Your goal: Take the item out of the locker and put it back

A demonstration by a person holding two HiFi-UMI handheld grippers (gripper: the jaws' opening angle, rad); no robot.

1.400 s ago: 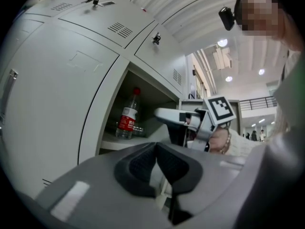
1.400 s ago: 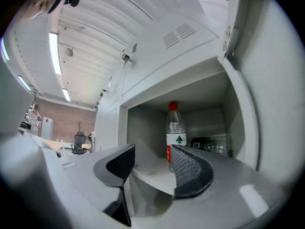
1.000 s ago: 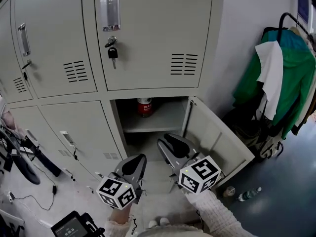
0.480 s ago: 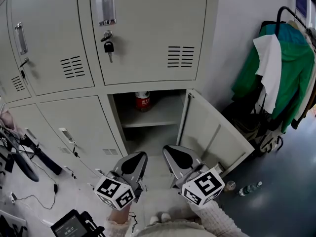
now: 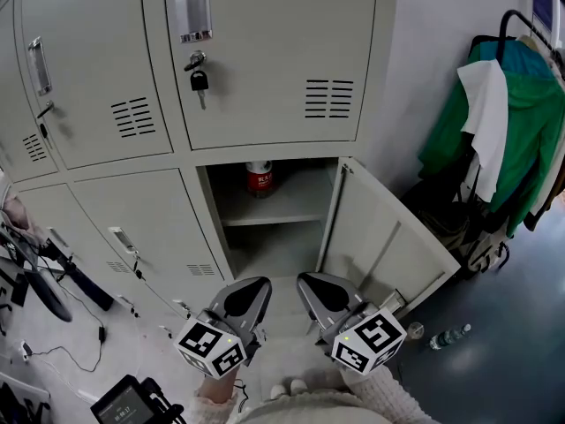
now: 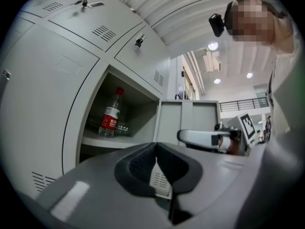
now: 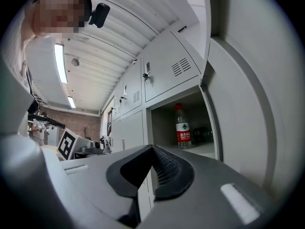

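A clear water bottle with a red cap and red label stands upright on the shelf of the open lower locker. It also shows in the left gripper view and the right gripper view. Both grippers hang side by side in front of the locker, below the shelf and well short of the bottle. My left gripper is shut with nothing in it. The right gripper is likewise shut and empty.
The locker door swings open to the right, close beside my right gripper. A key hangs in the upper locker's lock. A rack of green and white clothes stands at right. A bottle lies on the floor. Cables and gear sit at left.
My right gripper has drawn back from the locker opening and sunk lower, ending level with the left one. The left gripper has hardly moved. The bottle stays on the shelf.
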